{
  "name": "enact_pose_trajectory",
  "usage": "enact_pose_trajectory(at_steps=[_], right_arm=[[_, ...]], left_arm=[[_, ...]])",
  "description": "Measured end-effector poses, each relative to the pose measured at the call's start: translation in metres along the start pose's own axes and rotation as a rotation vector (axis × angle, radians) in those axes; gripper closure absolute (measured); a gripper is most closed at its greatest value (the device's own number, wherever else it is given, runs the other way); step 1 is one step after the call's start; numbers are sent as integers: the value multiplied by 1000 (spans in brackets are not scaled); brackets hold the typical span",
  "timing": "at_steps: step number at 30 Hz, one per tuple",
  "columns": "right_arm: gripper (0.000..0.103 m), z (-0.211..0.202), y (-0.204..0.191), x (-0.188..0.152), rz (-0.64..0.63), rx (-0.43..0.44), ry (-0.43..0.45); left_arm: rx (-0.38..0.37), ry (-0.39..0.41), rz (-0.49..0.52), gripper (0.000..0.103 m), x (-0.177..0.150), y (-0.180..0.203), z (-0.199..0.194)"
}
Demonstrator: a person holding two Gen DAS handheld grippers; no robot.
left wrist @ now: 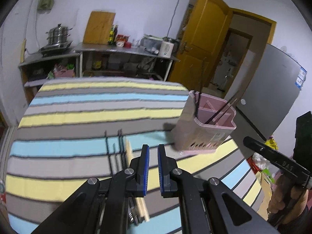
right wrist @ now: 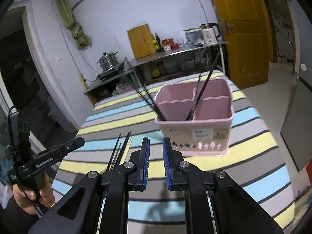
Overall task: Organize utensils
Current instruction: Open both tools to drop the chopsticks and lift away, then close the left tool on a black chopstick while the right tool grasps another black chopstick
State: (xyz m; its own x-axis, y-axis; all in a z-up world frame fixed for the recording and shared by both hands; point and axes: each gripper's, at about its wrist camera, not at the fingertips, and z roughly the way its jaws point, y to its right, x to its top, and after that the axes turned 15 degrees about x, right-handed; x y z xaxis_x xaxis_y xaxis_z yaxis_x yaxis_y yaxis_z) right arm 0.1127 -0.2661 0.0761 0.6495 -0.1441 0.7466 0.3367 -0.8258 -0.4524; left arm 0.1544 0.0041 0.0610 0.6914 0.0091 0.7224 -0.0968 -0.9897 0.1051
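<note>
A pink utensil holder (left wrist: 202, 128) (right wrist: 197, 124) with several compartments stands on the striped tablecloth (left wrist: 87, 105) (right wrist: 253, 146). Dark chopsticks (left wrist: 222, 111) (right wrist: 204, 87) lean inside it. More dark chopsticks (left wrist: 115, 152) (right wrist: 119, 150) and a pale wooden pair (left wrist: 129, 146) lie flat on the cloth, left of both grippers. My left gripper (left wrist: 153, 148) is open and empty above the cloth, left of the holder. My right gripper (right wrist: 156, 142) is open and empty in front of the holder.
Steel shelves (left wrist: 124, 50) (right wrist: 175, 52) with a pot, bottles and a kettle stand behind the table. A yellow door (left wrist: 202, 39) is at the back right. The other handheld gripper shows at each view's edge (left wrist: 276, 159) (right wrist: 46, 156).
</note>
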Motion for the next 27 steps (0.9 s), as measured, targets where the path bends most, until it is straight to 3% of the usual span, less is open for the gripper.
enact_pose_trajectory(at_steps=[10, 27], right_arm=[[89, 27, -16, -28, -12, 47, -95], [89, 71, -20, -50, -2, 71, -208]], left_arm=[[66, -76, -30, 96, -31, -26, 21], [156, -172, -36, 89, -31, -45, 103]])
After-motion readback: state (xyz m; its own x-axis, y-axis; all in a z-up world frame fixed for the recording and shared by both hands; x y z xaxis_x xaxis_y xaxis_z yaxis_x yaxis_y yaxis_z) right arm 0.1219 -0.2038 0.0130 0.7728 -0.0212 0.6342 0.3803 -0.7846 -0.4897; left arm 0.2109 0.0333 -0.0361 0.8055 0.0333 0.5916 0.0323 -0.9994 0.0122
